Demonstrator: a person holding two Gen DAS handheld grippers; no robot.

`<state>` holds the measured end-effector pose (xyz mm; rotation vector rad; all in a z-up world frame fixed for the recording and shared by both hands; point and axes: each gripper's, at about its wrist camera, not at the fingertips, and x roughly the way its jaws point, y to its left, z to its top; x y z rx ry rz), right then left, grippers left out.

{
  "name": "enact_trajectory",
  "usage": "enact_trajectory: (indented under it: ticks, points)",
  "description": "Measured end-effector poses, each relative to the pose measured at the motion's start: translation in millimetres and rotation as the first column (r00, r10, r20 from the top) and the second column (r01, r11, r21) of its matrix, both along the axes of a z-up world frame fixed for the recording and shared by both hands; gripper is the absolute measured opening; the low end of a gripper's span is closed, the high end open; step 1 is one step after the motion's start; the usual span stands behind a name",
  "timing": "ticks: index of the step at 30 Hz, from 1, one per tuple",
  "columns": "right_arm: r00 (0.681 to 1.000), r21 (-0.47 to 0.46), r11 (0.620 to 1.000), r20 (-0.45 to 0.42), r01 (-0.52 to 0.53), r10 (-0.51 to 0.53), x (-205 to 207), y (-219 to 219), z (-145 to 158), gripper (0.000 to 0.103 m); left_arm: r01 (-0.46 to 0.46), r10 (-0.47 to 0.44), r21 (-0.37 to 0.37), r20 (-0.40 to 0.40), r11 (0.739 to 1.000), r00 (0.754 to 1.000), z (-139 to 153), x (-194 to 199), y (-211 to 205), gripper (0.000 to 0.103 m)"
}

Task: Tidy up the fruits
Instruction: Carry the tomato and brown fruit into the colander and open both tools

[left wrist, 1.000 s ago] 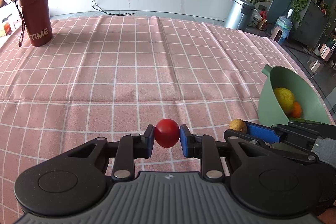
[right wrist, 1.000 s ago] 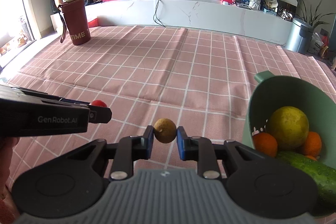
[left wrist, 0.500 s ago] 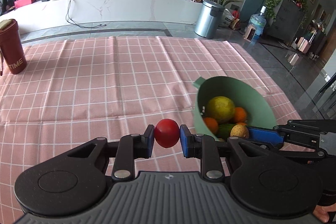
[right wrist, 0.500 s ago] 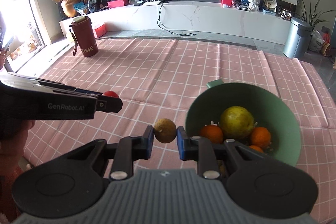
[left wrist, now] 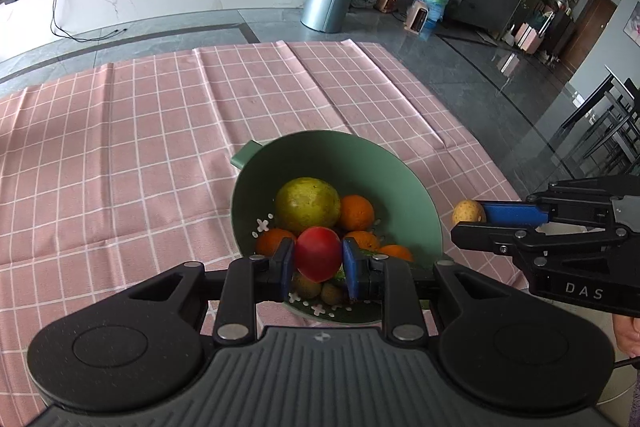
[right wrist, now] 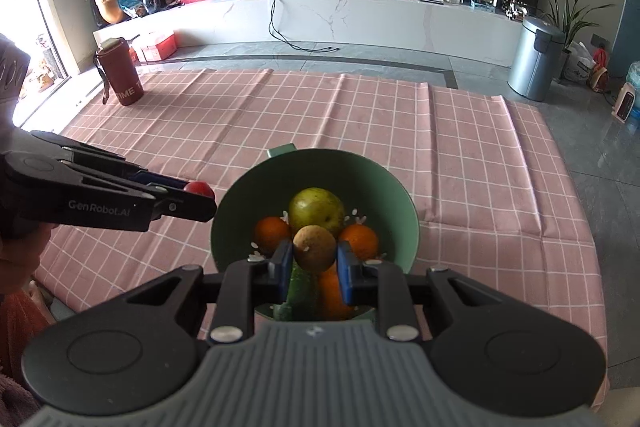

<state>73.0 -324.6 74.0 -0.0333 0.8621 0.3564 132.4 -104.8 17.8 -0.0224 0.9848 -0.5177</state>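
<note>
My left gripper [left wrist: 318, 261] is shut on a small red fruit [left wrist: 318, 253] and hangs over the near side of a green bowl [left wrist: 424, 203]. My right gripper [right wrist: 314, 257] is shut on a small tan round fruit [right wrist: 314, 247] and hovers over the same green bowl [right wrist: 400, 203]. The bowl holds a large yellow-green fruit [right wrist: 316, 209], several oranges [right wrist: 272, 233] and a green cucumber [right wrist: 298, 291]. In the left wrist view the right gripper [left wrist: 474, 215] comes in from the right, level with the bowl's rim. In the right wrist view the left gripper [right wrist: 200, 197] comes in from the left, beside the bowl.
The bowl stands on a pink checked tablecloth [right wrist: 460, 155], close to the table's near right corner. A dark red tumbler [right wrist: 122, 73] stands at the far left corner. Beyond the table are a grey floor, a white low counter [right wrist: 360, 15] and a metal bin [right wrist: 534, 59].
Both grippers have risen and swung right with their fruits, from above bare cloth to above the green bowl. The bowl now sits centred under each camera. Neither grip has changed.
</note>
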Motion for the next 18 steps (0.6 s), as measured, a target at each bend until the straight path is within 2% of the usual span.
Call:
enact_trajectory:
  ticks: [7, 18]
  points:
    - [0.993, 0.008, 1.000, -0.115, -0.027, 0.027, 37, -9, -27, 0.019, 0.029, -0.018, 0.084, -0.128, 0.996, 0.992, -24, 24, -21, 0.028]
    - [0.966, -0.094, 0.989, -0.241, -0.118, 0.092, 80, -4, -62, 0.019, 0.089, -0.048, 0.197, -0.205, 0.976, 0.978, -45, 43, -38, 0.028]
